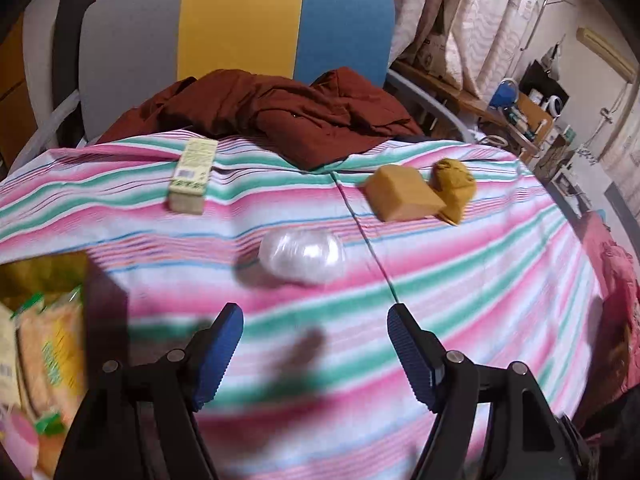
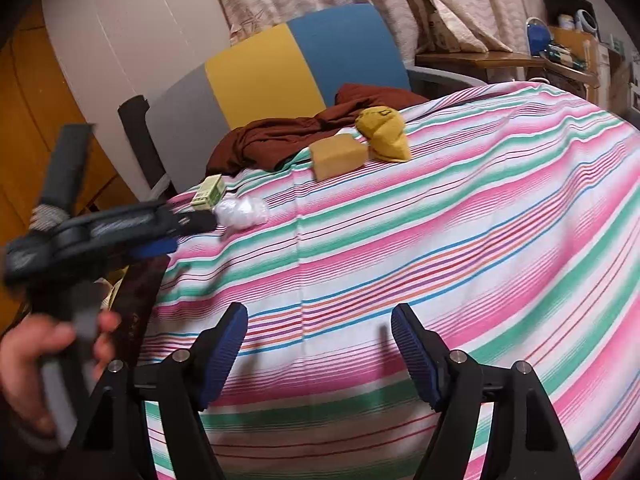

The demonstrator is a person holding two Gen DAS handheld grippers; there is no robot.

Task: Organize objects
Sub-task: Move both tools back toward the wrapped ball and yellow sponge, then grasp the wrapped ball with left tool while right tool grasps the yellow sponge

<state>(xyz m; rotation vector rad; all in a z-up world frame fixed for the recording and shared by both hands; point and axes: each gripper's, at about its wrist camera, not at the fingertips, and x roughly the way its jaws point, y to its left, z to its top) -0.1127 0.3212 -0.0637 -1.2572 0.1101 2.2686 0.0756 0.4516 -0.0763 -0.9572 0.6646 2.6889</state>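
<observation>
On the striped cloth [image 1: 460, 280] lie a clear plastic-wrapped bundle [image 1: 302, 254], a pale green box [image 1: 192, 176], a tan block [image 1: 404, 192] and a mustard cloth bundle [image 1: 454, 184]. My left gripper [image 1: 316, 316] is open and empty, a short way in front of the clear bundle. The right wrist view shows that gripper [image 2: 194, 234] from the side, in a hand [image 2: 40, 360], its tips close to the clear bundle [image 2: 242, 210] and the green box [image 2: 208, 192]. My right gripper [image 2: 320, 312] stands open over bare cloth, far from the tan block [image 2: 338, 156] and mustard bundle [image 2: 384, 134].
A dark red garment [image 1: 280, 116] is heaped at the far edge against a chair [image 1: 240, 20] with a grey, yellow and blue back. An open box [image 1: 44, 340] holding packets sits at the left edge. Cluttered shelves [image 1: 532, 112] and curtains stand at the right.
</observation>
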